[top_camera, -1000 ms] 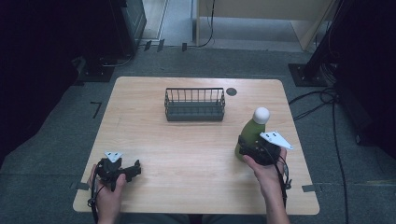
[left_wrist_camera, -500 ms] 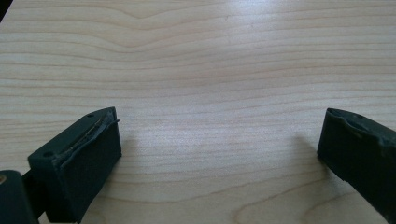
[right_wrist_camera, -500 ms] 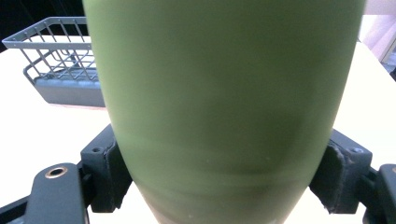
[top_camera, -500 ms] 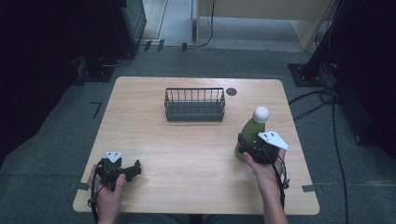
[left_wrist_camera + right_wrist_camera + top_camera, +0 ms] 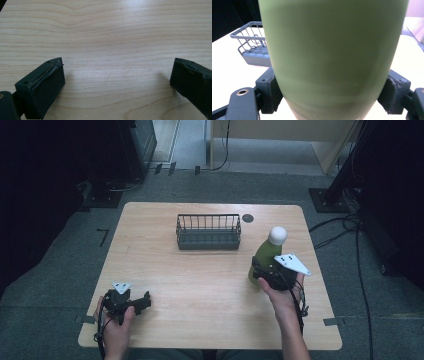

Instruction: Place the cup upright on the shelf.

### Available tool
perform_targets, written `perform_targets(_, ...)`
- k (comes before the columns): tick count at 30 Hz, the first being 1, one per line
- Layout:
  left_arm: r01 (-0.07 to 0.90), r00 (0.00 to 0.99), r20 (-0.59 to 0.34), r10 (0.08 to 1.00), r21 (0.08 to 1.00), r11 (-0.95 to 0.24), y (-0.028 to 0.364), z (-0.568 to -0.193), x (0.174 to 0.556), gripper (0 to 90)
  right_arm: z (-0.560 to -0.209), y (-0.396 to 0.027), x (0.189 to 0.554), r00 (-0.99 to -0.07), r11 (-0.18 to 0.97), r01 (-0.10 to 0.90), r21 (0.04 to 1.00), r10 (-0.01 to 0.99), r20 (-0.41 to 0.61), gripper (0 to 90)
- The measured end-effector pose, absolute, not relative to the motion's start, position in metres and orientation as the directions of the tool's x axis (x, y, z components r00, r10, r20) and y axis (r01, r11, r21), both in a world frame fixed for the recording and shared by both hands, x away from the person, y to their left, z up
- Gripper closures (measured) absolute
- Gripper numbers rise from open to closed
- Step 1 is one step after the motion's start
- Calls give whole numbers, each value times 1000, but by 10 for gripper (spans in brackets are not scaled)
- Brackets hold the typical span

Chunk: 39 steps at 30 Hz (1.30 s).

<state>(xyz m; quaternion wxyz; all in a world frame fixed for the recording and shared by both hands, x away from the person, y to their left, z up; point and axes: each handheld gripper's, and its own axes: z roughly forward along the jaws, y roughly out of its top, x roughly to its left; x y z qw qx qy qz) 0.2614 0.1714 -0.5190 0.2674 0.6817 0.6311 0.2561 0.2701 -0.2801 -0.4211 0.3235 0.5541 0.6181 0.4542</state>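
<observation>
Landmark: I take the wire basket (image 5: 208,232) as my reference; it stands empty toward the far middle of the wooden table (image 5: 200,285).
Bottle: I see a green bottle (image 5: 265,256) with a white cap, upright on the table, near the basket and to its right, slightly nearer to me than the basket.
Right gripper: my right gripper (image 5: 262,270) is clamped on the lower body of the bottle; in the right gripper view both pads press against the green wall (image 5: 332,50), one on each side, and the basket (image 5: 253,42) shows beyond on the left.
Right hand: the hand (image 5: 281,290) holds the gripper from the near side, a grey three-cornered plate on top.
Left gripper: my left gripper (image 5: 146,301) rests low on the table, well apart from the basket, toward the near left corner; its jaws stand wide apart with nothing but bare wood between them (image 5: 117,72).
Left hand: the hand (image 5: 116,327) grasps it from the near edge.
Table mark: a small dark round disc (image 5: 247,218) lies just beside the basket's far right corner.
</observation>
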Motion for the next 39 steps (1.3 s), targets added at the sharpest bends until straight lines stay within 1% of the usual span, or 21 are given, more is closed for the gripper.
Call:
perform_targets(20,723,71,11,997,688,-59,171,-519,261,0,-392,-239,302,-235,-4,340,940,968,89,199)
perform_targets(30,723,71,11,997,689,-59,171,-519,261,0,-368,-221,328,-272,0,330,944,958,95,200)
perform_targets(35,723,73,12,997,689,-61,172,-519,261,0,-359,-213,339,-274,-16,326,945,955,111,200)
perform_targets(39,723,73,13,997,689,-62,172,-519,261,0,-348,-203,354,-279,-5,307,952,955,95,200)
